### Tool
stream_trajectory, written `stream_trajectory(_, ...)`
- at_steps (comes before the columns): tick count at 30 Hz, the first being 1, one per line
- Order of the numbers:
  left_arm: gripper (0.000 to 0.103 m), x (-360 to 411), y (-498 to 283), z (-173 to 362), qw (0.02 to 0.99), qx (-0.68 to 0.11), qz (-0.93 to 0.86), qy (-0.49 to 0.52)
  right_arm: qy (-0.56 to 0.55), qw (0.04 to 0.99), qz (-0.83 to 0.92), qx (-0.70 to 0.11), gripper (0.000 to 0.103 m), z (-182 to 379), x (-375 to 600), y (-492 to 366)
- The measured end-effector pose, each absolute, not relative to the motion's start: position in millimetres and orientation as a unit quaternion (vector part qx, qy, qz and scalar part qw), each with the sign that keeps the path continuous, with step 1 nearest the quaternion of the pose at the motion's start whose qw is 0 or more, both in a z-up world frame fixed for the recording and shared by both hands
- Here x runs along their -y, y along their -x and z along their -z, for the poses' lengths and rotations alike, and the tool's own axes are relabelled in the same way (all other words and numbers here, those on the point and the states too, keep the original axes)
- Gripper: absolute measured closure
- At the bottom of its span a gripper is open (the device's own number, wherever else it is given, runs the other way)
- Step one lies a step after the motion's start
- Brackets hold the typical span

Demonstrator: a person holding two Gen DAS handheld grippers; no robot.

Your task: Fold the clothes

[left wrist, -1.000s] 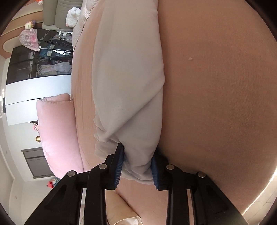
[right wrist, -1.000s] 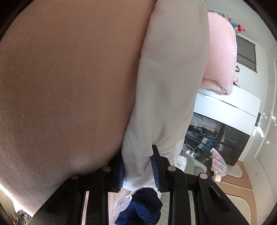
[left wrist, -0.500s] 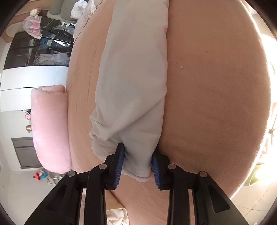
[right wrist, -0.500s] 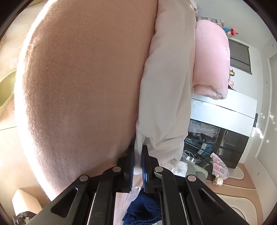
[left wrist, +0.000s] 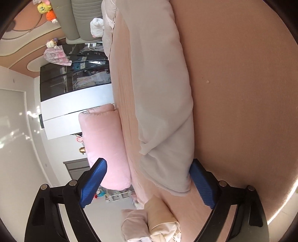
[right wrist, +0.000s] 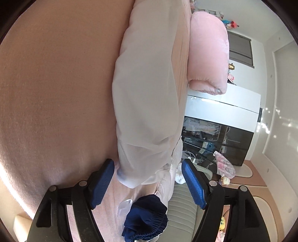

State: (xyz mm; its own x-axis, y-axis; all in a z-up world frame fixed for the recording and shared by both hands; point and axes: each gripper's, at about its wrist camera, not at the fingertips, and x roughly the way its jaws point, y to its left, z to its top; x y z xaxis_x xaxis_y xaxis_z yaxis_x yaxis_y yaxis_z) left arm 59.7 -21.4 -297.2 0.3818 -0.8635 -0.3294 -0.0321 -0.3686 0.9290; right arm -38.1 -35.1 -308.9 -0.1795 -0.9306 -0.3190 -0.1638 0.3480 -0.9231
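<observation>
On bed (left wrist: 242, 93), folded garment (left wrist: 163, 104) (white), claws just opened

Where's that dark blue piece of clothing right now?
The navy garment lies crumpled at the bottom of the right wrist view, on the pink bed, just below the end of the long white garment.

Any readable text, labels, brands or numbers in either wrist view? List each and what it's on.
None readable in either view.
White folded garment: no print or tag showing.
Pink pillow: plain.
Navy garment: no label visible.
Patterned pink item on the dark glass cabinet: printed figures, too blurred to make out lettering.
Items behind the cabinet glass: too small and blurred to read.
Plush toys: no text visible.
</observation>
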Motion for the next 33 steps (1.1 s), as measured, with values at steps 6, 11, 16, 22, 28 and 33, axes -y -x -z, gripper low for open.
stream_trajectory(6, 0.013, 35.4, -54.8, 287.1, 0.460, 0.242, 0.467, -0.715, 0.424, 0.490, 0.386, -0.656, 0.027, 298.2, 39.9, 31.4)
stream_trajectory(11, 0.009, 30.6, -33.0, 285.7, 0.458, 0.264, 0.486, -0.696, 0.417, 0.522, 0.368, -0.647, 0.021, 288.2, 20.3, 28.0)
stream_trajectory(16, 0.000, 40.5, -30.2, 288.1, 0.473, 0.316, 0.478, -0.669, 0.435, 0.522, 0.361, -0.639, 0.012, 290.8, 22.1, 25.9)
stream_trajectory(22, 0.000, 66.3, -44.0, 282.0, 0.506, 0.282, 0.475, -0.663, 0.408, 0.506, 0.417, -0.635, 0.000, 282.0, 55.7, 23.3)
stream_trajectory(28, 0.000, 76.0, -45.8, 295.6, 0.505, 0.342, 0.443, -0.657, 0.394, 0.512, 0.414, -0.642, 0.000, 283.6, 83.0, 17.0)
stream_trajectory(33, 0.000, 70.7, -46.1, 300.9, 0.502, 0.360, 0.429, -0.659, 0.395, 0.510, 0.410, -0.644, 0.000, 282.9, 90.3, 15.5)
